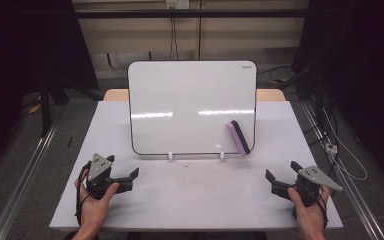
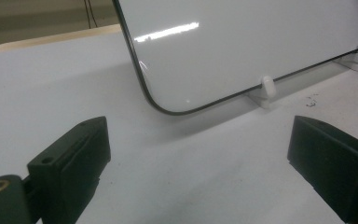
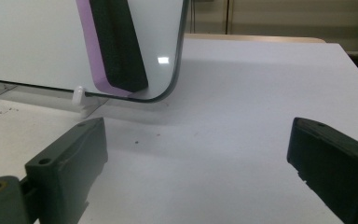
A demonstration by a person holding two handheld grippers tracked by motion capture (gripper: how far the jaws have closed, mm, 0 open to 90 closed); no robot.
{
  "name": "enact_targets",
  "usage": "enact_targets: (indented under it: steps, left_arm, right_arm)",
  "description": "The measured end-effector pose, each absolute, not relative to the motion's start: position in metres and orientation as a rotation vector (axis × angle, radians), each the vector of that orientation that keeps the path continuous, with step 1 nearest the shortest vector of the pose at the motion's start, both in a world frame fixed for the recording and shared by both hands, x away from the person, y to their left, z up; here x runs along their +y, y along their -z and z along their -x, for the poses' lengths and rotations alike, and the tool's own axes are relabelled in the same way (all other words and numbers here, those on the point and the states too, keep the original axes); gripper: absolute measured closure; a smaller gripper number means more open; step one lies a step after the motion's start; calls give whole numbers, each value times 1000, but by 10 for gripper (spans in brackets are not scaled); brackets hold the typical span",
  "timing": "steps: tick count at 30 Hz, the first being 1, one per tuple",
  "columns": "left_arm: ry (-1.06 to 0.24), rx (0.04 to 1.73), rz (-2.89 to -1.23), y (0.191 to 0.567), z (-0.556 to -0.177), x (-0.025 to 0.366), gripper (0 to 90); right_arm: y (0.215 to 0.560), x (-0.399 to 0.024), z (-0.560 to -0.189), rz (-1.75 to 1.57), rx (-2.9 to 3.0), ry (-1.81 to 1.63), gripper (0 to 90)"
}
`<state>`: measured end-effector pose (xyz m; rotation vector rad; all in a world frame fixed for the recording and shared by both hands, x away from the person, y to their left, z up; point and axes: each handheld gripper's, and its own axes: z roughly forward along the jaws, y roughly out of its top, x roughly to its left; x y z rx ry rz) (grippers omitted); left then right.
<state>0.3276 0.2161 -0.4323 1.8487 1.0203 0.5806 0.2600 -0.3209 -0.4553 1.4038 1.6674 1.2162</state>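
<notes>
A white whiteboard (image 1: 192, 107) with a thin dark rim stands tilted back on two small white feet (image 1: 170, 156) at the middle of the pale surface (image 1: 195, 195), its face blank apart from two streaks of reflected light. A purple-and-black eraser (image 1: 239, 137) clings to the board's lower right corner, slanted, its lower end near the bottom rim. A few dark specks lie on the surface just in front of the feet. The left tool (image 1: 125, 177), held in the person's left hand (image 1: 92, 200), rests near the front left of the surface with its jaws spread wide and nothing between them; in the left gripper view bare surface lies between the jaws and the board's lower left corner (image 2: 168, 105). The right tool (image 1: 282, 177), in the right hand (image 1: 307, 207) near the front right edge, is likewise wide open and empty. In the right gripper view the eraser (image 3: 114, 46) sits ahead and to the left, well apart from the jaws, with bare surface between.
</notes>
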Motion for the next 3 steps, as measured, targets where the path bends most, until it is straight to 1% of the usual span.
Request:
enact_targets:
  steps: [3]
  left_arm:
    - [-601,1028,-1838,431,-328,218,58]
  right_arm:
    - [455,-319,-262,-1401,1666,-1214,46]
